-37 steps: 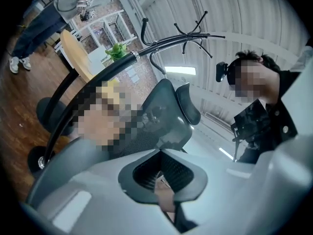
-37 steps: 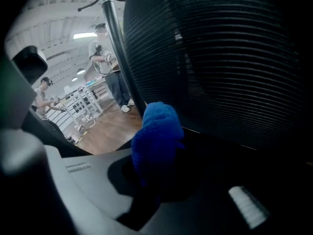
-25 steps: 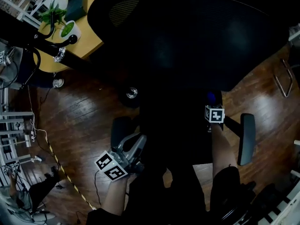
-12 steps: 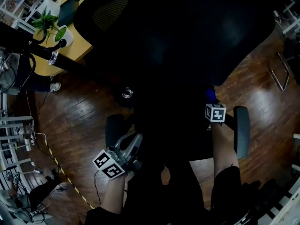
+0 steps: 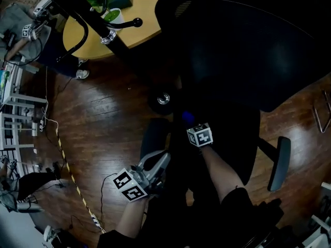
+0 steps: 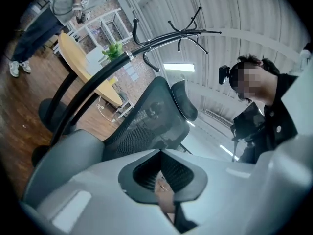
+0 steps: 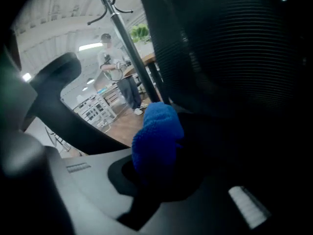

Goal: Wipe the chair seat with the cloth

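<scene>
Chair seat (image 5: 243,138) lies dark below the mesh backrest (image 5: 248,45). The right gripper (image 5: 189,123) is clamped on the blue cloth (image 7: 156,136) at the seat's left edge. The left gripper (image 6: 161,175), jaws together and empty, hangs beside the seat.

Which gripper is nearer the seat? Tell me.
Right. The right gripper holds the cloth over the seat; the left gripper sits off its left side, by the armrest.
</scene>
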A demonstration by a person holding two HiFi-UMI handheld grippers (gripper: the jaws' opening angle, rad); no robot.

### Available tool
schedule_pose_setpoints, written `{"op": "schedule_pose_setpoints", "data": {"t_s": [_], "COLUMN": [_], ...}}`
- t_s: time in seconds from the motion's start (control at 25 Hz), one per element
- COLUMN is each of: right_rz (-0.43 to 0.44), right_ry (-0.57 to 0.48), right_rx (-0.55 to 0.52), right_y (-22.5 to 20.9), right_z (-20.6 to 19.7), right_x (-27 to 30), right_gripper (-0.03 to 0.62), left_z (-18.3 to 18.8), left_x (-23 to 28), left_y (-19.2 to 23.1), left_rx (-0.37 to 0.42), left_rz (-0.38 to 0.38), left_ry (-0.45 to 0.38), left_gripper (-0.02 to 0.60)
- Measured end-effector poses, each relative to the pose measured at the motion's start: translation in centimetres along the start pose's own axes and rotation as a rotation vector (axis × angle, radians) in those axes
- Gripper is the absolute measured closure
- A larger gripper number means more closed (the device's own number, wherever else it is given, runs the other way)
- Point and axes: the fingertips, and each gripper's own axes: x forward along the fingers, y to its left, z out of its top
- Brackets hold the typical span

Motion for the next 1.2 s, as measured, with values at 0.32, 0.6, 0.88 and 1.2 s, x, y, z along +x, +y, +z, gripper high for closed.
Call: {"op": "schedule_pose_setpoints", "data": {"t_s": [0.32, 0.6, 0.88, 1.2], "right_rz": [-0.025, -0.274, -0.578, -0.613], "right_ry": [0.0, 0.009, -0.033, -0.083], "right_rx": [-0.017, 0.149, 0.303, 0.355], "right_y": [2.6, -9.9, -22.4, -25.5], "right_z": [-0.5, -5.8, -12.5, -14.9], "right_x": [2.3, -6.6, -22.2, -26.5], "right_gripper": [0.559, 0.559, 0.559, 0.559], "left_z": [-0.7, -2.4, -4.4, -5.7], "left_x": [-1.3, 1.8, 5.6, 6.9], "left_y": [0.5, -0.2, -1.1, -1.8], "left_rx": [-0.003, 0.003, 0.015, 0.022], "left_rz": [0.011, -0.036, -0.103, -0.119], "left_ry": [-0.009, 0.053, 0.132, 0.148], "left_gripper": [0.589, 0.591, 0.591, 0.591]}}
